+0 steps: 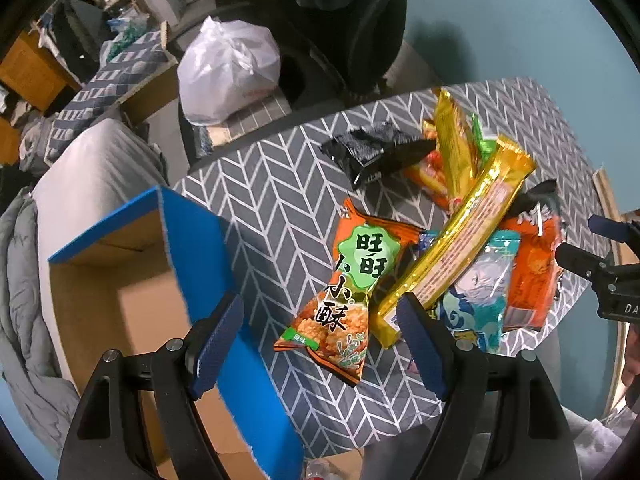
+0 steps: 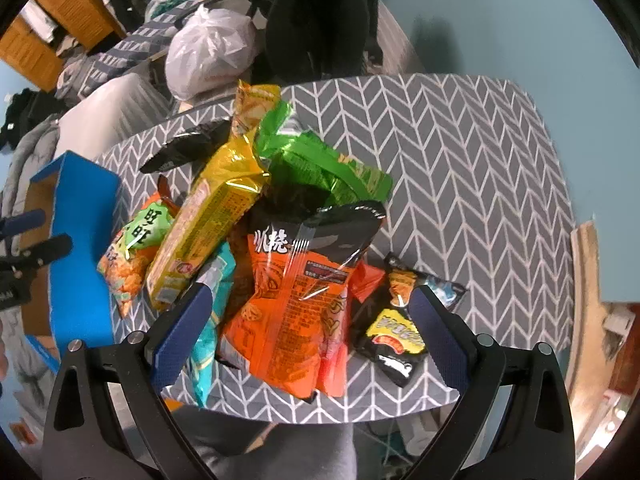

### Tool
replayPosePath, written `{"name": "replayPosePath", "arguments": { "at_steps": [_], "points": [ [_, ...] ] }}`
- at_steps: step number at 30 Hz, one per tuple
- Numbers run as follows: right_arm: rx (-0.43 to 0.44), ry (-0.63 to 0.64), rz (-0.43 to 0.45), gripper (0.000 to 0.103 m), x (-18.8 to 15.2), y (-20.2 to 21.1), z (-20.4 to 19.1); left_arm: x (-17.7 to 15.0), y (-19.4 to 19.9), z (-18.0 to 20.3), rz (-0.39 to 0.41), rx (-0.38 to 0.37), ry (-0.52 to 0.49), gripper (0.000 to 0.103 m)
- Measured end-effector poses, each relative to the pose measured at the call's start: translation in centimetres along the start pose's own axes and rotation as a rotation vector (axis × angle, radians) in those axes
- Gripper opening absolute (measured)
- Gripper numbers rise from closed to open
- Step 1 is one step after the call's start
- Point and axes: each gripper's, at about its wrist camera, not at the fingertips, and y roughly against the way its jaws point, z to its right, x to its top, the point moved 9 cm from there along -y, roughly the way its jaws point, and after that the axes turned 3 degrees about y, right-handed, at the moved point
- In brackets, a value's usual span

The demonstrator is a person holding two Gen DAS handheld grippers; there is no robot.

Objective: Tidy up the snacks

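A pile of snack packets lies on the grey chevron table (image 1: 280,200) (image 2: 460,152). My left gripper (image 1: 320,344) is open and empty, above the orange-green rice cracker bag (image 1: 348,296) (image 2: 132,248). A long gold packet (image 1: 452,248) (image 2: 208,216) lies beside it. My right gripper (image 2: 308,332) is open and empty, its jaws either side of the large orange-black bag (image 2: 296,304). A small black-yellow packet (image 2: 396,332) lies by its right finger. A green bag (image 2: 320,160) and a black packet (image 1: 372,152) lie further back. The right gripper (image 1: 600,256) shows in the left wrist view.
An open blue-edged cardboard box (image 1: 132,304) (image 2: 80,240) stands against the table's left side. A white plastic bag (image 1: 228,72) and a dark chair (image 1: 320,40) sit behind the table. A grey bed (image 1: 80,168) lies left. The left gripper (image 2: 24,240) shows at the left edge.
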Motion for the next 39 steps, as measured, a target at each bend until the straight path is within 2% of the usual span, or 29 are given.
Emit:
{"name": "replayPosePath", "arguments": {
  "at_steps": [9,12,16,20,26,28,30,35,39],
  "points": [
    [-0.019,-0.033,-0.032,0.093,-0.5,-2.5,-0.5,-0.6,-3.0,1.2,-0.038,-0.005,-0.049,0.080],
    [-0.018,-0.036,-0.045,0.088,-0.5,-3.3,-0.8,-0.8,-3.8,1.4,-0.058,-0.003,-0.065,0.080],
    [-0.021,-0.040,-0.059,0.080,-0.6,-4.3,-0.9,-1.1,-5.8,1.6,-0.096,0.007,-0.087,0.080],
    [0.000,-0.051,-0.082,0.063,-0.9,-5.5,-1.1,-1.4,-7.5,1.5,-0.126,0.011,-0.089,0.080],
    [0.030,-0.052,-0.093,0.049,-1.0,-6.3,-1.7,-1.7,-9.3,1.1,-0.145,-0.003,-0.057,0.079],
    [0.038,-0.053,-0.089,0.046,-0.9,-6.3,-1.6,-1.8,-9.6,1.1,-0.153,-0.018,-0.045,0.072],
    [0.041,-0.052,-0.086,0.044,-0.8,-5.8,-1.3,-1.8,-10.0,1.2,-0.162,-0.042,-0.039,0.058],
    [0.024,-0.028,-0.070,0.040,-1.2,-4.4,-0.4,-1.9,-10.2,1.5,-0.154,-0.060,-0.029,0.045],
    [-0.004,-0.008,-0.055,0.038,-1.4,-2.9,0.8,-2.1,-9.3,1.4,-0.131,-0.029,-0.013,0.036]
  ]
}}
